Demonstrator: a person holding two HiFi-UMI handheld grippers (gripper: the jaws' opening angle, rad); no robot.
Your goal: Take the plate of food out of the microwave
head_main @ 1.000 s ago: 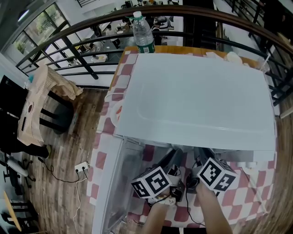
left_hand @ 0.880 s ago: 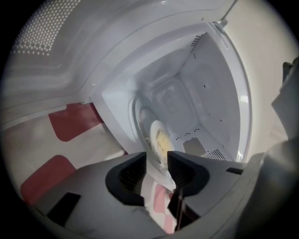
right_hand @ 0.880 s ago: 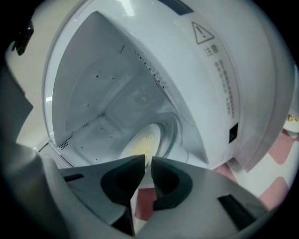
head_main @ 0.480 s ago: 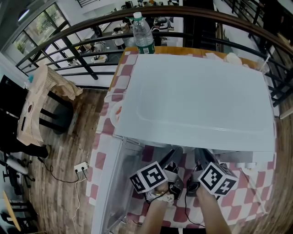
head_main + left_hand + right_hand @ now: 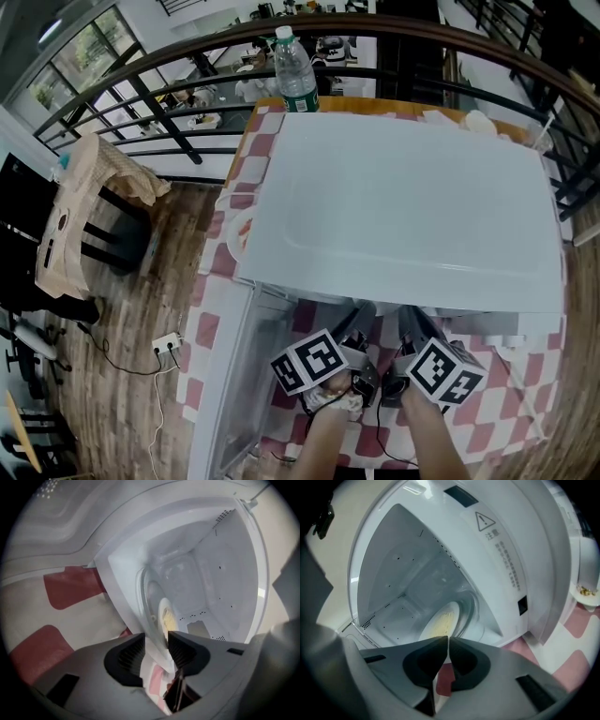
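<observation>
The left gripper [image 5: 157, 644] is holding its jaws spread, having just been closing a little. The white rim of the plate [image 5: 164, 620] is standing between them, though whether either pad is touching it is hard to make out. The right gripper [image 5: 448, 640] has just been closing, and its jaws are pressing almost together at the plate's near rim. That rim is running out of sight behind the tips, so the jaws are looking pinched on it. The plate, carrying yellow food, is sitting on the glass turntable [image 5: 149, 597] inside the microwave [image 5: 501, 550], whose door [image 5: 234, 375] is hanging open at the left. Only the gripper views are showing this. In the head view the microwave's white top is covering the cavity, the plate and both sets of jaw tips, leaving just the grippers' rear ends showing over the checked cloth [image 5: 487, 412]. The head view alone is showing a bottle [image 5: 293, 70] standing behind the microwave, and the right gripper view alone a warning label [image 5: 492, 531] on the frame.
</observation>
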